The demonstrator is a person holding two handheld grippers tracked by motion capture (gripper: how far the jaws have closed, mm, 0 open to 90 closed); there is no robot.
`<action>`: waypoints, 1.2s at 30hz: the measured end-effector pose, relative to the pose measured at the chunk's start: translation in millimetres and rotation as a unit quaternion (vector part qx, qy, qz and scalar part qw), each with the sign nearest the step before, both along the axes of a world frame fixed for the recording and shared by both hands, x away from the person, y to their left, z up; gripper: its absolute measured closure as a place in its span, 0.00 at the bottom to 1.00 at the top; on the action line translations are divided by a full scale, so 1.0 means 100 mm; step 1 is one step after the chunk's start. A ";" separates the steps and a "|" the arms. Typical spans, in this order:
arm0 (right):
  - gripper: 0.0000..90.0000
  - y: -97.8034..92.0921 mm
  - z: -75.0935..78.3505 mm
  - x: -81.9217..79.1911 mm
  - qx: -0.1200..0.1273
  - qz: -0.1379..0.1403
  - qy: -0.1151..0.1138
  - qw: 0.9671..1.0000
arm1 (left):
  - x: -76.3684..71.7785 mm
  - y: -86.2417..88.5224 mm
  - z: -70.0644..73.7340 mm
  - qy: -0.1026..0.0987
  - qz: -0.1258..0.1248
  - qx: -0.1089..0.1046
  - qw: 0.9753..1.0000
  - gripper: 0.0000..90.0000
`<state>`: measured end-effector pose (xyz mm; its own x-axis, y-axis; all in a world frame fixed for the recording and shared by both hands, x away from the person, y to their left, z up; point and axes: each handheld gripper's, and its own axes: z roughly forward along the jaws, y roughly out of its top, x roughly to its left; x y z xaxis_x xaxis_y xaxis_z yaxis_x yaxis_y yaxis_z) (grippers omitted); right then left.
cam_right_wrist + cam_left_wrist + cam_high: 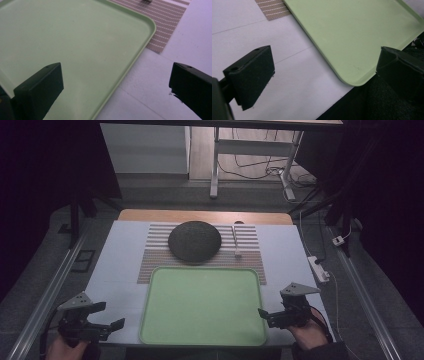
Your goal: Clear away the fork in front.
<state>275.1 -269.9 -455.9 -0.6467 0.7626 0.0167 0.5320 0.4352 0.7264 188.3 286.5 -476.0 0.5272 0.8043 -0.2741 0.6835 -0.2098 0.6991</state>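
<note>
green tray [202, 305], both tools [107, 317] [265, 314] agape — empty

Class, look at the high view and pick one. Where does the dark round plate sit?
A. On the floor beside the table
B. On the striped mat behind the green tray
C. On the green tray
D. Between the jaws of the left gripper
B: the dark round plate rests on the striped mat, beyond the far edge of the green tray, whose surface is bare.
</note>
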 end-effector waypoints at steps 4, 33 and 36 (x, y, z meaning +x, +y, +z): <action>0.00 0.02 0.00 0.07 0.005 0.003 -0.006 1.000 | 0.00 0.00 0.00 0.001 0.001 0.000 1.000 0.02; 0.00 0.42 -0.08 0.77 -0.061 0.011 -0.010 0.998 | 0.01 0.00 0.00 0.002 0.003 0.001 1.000 0.02; 0.00 0.45 -0.10 0.86 -0.073 0.007 -0.010 0.997 | 0.01 0.00 0.00 0.003 0.003 0.002 1.000 0.02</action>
<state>361.4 -224.5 -465.8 -0.6567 0.7466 -0.1064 0.5109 0.5441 0.6656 189.0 286.3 -476.3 0.5212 0.8081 -0.2745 0.6888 -0.2084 0.6944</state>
